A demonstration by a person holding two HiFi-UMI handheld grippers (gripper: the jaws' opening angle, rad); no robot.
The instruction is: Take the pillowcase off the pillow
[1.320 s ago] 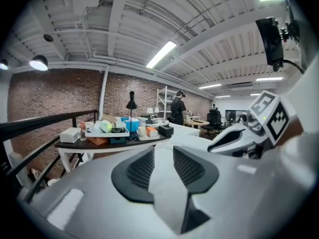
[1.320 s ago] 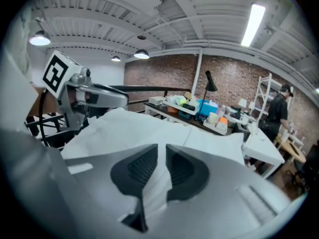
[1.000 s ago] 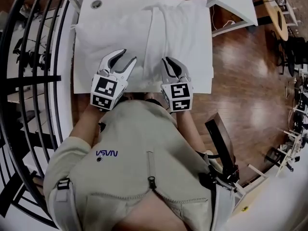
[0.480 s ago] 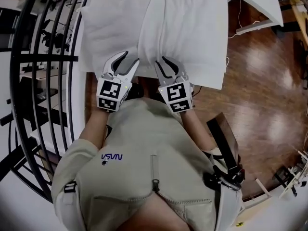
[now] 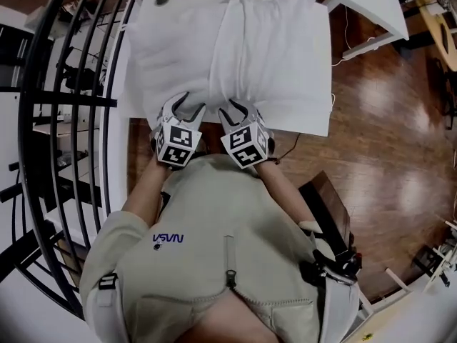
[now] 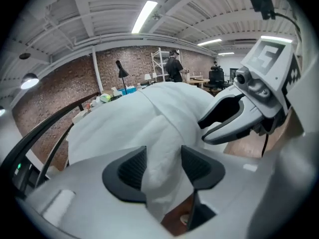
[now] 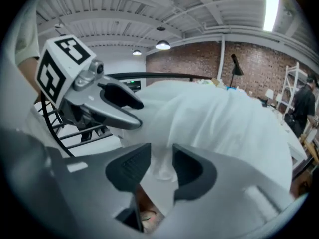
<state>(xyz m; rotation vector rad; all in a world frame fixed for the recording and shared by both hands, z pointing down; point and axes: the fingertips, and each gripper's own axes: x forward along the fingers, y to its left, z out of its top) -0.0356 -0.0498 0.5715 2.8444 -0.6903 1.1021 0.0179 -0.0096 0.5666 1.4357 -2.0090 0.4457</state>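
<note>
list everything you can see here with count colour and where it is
pillow in pillowcase: 1, white, on the table
table: 1, white, under the pillow
second table: 1, white, top right
railing: 1, black, left of the table
floor: 1, brown wood, right
hoodie: 1, beige, on the person
left gripper: 1, grey, pillow's near edge, jaws just opening, pillowcase fabric between them
right gripper: 1, grey, beside it, jaws just opening, fabric between them

The white pillowcase is still on the pillow, which lies flat in the upper middle of my head view. A long fold runs down its middle, and its near edge bunches up toward me.
</note>
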